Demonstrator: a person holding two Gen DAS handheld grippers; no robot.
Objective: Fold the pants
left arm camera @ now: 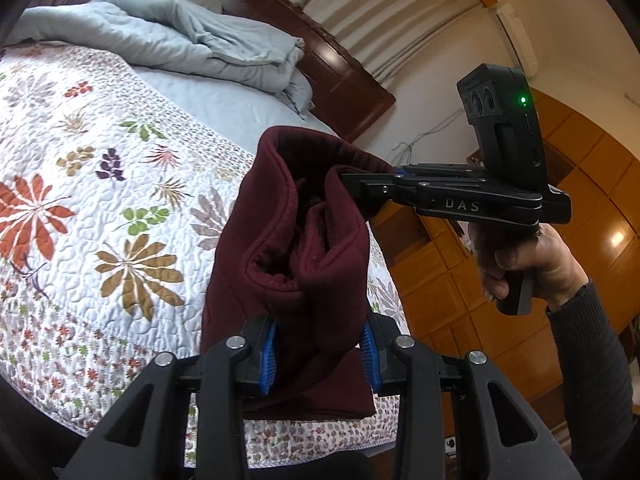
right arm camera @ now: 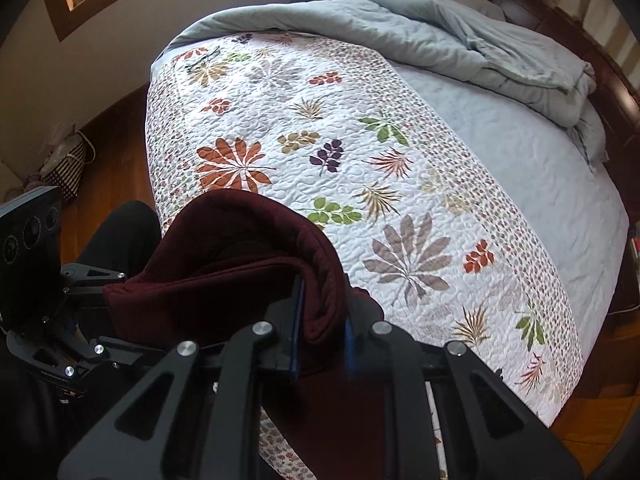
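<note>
Held the pants (left arm camera: 288, 248) bunched and lifted above the near edge of the bed (left arm camera: 100, 184), clear of the quilt (right arm camera: 360, 168). Left tongs (left arm camera: 318, 354) clamped on a thick wad of the maroon cloth; right tongs (right arm camera: 322, 344) pinched on a folded edge of the same garment, reaching in from the right in the left view (left arm camera: 360, 186). No earlier picture to compare. Risks, as judged: slipping of the thick wad from the blue pads (left arm camera: 269, 354), given several layers caught together and not one clean edge; uneven layers on laying down, since the cloth hung crumpled between the two grips with no flat line showing; dragging or rucking the quilt on lowering; catching only the outer layer on the right, leaving inner layers to sag free.
</note>
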